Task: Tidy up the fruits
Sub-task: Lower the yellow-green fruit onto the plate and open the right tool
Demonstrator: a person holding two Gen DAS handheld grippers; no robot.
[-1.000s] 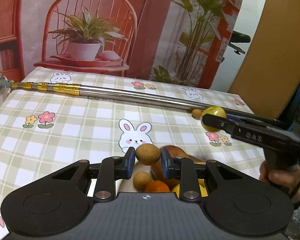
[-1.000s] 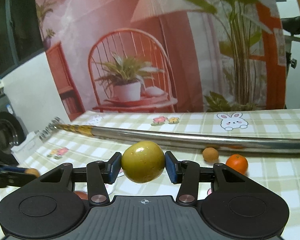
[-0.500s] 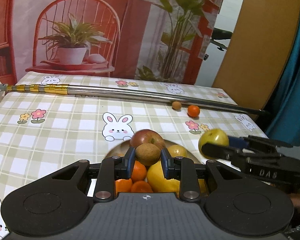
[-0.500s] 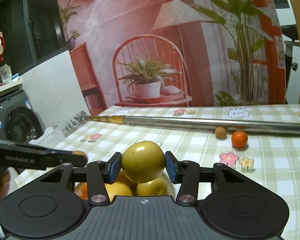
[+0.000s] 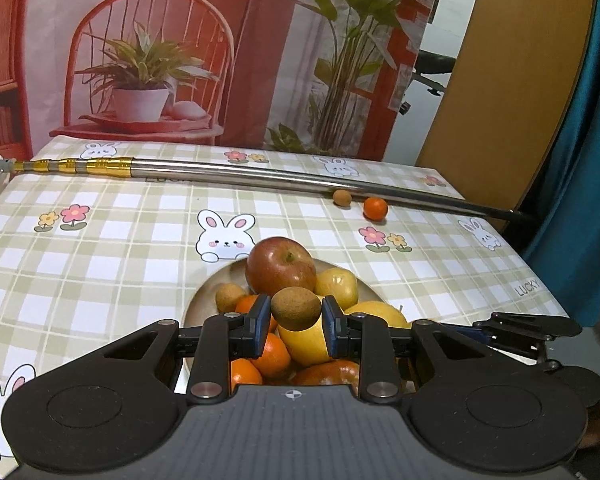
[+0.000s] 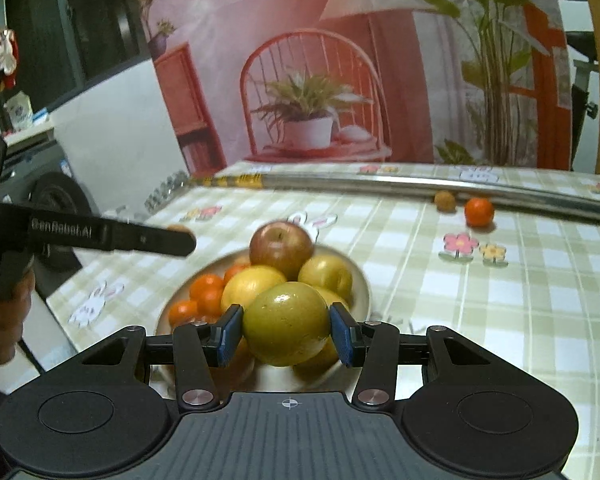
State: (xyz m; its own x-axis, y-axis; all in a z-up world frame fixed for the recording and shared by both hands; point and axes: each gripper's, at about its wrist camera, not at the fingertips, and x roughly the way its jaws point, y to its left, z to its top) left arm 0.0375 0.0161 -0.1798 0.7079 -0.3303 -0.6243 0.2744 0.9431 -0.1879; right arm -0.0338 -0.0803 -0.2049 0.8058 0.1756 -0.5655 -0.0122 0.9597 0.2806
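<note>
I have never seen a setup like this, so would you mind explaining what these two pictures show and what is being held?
No robot here: a person holds a two-finger gripper in each hand, each with a fisheye camera looking along its fingers. The dark shape at the bottom of each picture is the gripper's own body.

The left camera shows the left gripper shut on a small brown fruit. The right camera shows the right gripper shut on a yellow-green fruit.

Both hover over a plate piled with a red apple, yellow fruits and oranges. It stands on a checked tablecloth with rabbits. Farther back lie a metal pole, a loose orange and a small brown ball.
</note>
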